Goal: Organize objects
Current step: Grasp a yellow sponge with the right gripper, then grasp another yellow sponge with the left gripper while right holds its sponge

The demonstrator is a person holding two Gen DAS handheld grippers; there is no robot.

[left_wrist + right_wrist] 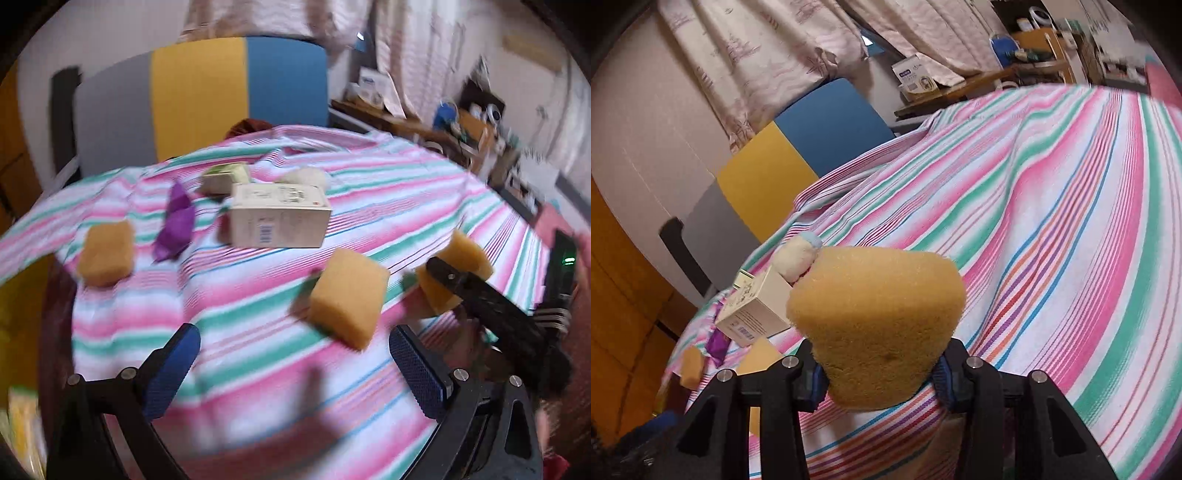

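Note:
In the right wrist view my right gripper (879, 374) is shut on a yellow sponge (879, 325), which bulges out above the blue pads (942, 376). The left wrist view shows that same sponge (471, 253) pinched by the right gripper (448, 284), just above the striped cloth (258, 369). My left gripper (295, 365) is open over the cloth with nothing between its fingers. A second sponge (347, 299) lies just ahead of it and a third sponge (105, 253) sits far left. A cardboard box (279, 216) stands behind them.
Purple wrapping (175, 223), a small greenish box (225, 177) and a pale plush toy (306, 177) lie at the back of the table. Behind stands a chair with a grey, yellow and blue back (199, 92). Cluttered shelves (476, 122) are at the right.

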